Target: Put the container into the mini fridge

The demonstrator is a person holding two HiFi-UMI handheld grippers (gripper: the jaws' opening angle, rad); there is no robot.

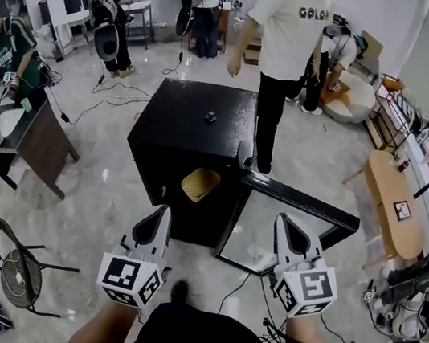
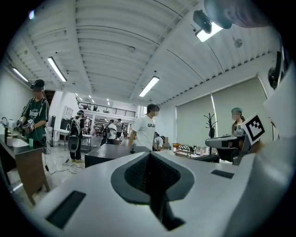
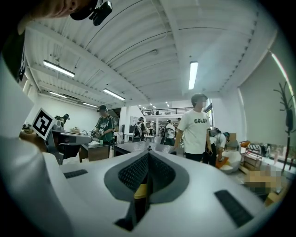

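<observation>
Your two grippers sit lowest in the head view, each with its marker cube toward you and its tips pointing at the fridge. On your left gripper [image 1: 160,216] the jaws are clenched together with nothing between them; its own view shows the dark ribbed pads [image 2: 138,173] meeting along one seam. Your right gripper [image 1: 287,226] is also closed and carries nothing. A sliver of yellow shows low in the slit between its pads [image 3: 134,173], and that is probably the container seen beyond them rather than anything gripped. Just ahead of both tips stands the black mini fridge [image 1: 195,118] on the pale glossy floor, its door [image 1: 270,229] swung wide open to your right with the inner face reflecting light. The yellow container [image 1: 200,184] rests inside the open compartment, near the front and well apart from both grippers. A small dark object [image 1: 210,116] lies on the fridge top. Behind the fridge stands a person in a white T-shirt [image 1: 290,33], and a wooden table [image 1: 392,204] stands off to your right.
</observation>
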